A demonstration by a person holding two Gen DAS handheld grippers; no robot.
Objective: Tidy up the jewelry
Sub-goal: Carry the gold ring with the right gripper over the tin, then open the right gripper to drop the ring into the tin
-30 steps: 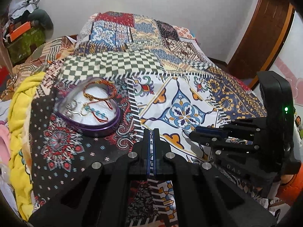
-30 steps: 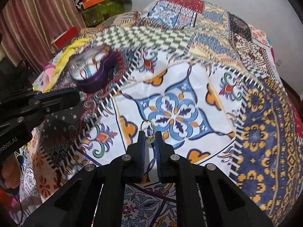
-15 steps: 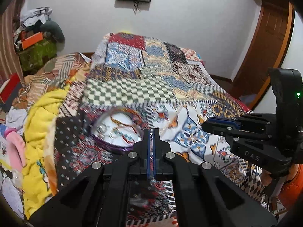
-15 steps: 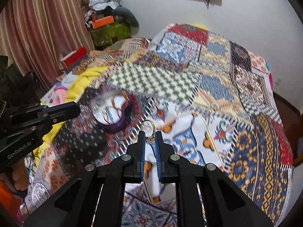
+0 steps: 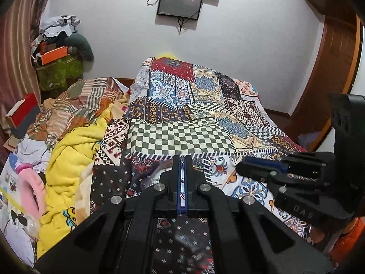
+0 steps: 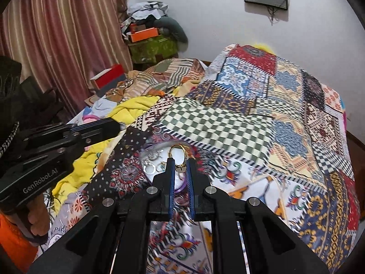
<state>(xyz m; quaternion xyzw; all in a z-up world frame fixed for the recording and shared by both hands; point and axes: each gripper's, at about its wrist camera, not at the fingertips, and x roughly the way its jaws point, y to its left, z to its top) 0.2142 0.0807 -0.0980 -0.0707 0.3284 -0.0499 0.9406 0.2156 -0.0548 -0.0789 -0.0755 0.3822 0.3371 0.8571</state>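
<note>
Right gripper (image 6: 180, 168) has its two blue-lined fingers (image 6: 170, 173) pinched on a small gold ring (image 6: 177, 154), the clasp part caught between the tips and the loop standing up just past them at 12 o'clock. Directly behind and under that ring lies the purple jewelry dish (image 6: 159, 166), partly hidden by the fingers and smeared by motion blur; a few silvery hoops show on its pale inside at 10 o'clock from the fingertips. In the left wrist view the dish is almost wholly hidden behind the fingers. Left gripper (image 5: 182, 159) has its fingers pressed together with only a thin blue slit between the pads; a tiny pale speck shows at the tips, too small to tell what it is. In the right wrist view that left gripper (image 6: 119, 126) reaches in from 9 o'clock, well apart from the ring, with part of a hand (image 6: 34, 214) on its handle at 8 o'clock. Everything sits over a patchwork bedspread (image 6: 228, 125) of checks, florals and tiles. At 9 o'clock on the bed a yellow blanket (image 5: 68, 159) is bunched up. Farther out, striped curtains (image 6: 68, 34) hang at 10 o'clock and a dark wall screen (image 5: 180, 4) sits at 12 o'clock.
</note>
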